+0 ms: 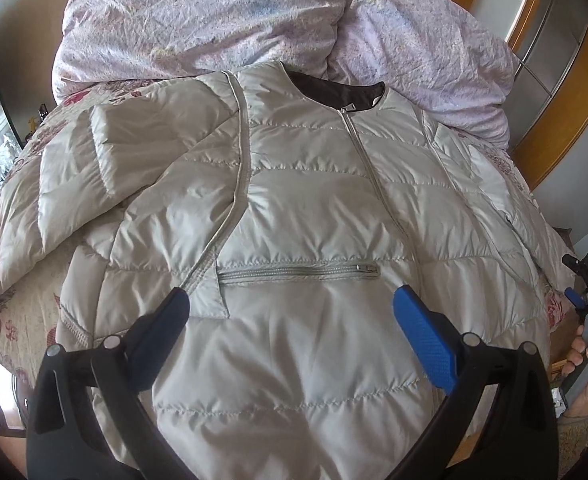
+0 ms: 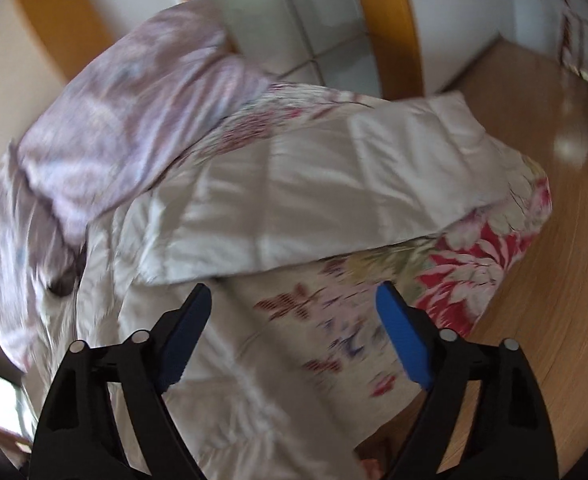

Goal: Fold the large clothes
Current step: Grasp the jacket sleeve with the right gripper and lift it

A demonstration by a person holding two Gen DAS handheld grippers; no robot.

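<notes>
quilted jacket (image 1: 294, 200) lies front up on the floral bed cover (image 2: 334, 320), collar away, zip axis running straight ahead. one sleeve (image 2: 314, 192) extends sideways toward the bed edge, probably just ahead of the right gripper (image 2: 294, 328), jaws apart, empty. left gripper (image 1: 290, 312), likewise apart, hovers over the hem.

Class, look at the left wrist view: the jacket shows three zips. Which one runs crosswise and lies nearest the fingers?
The pocket zip on the jacket: it runs horizontally just beyond the fingers. The centre zip and side zip run lengthwise.
</notes>
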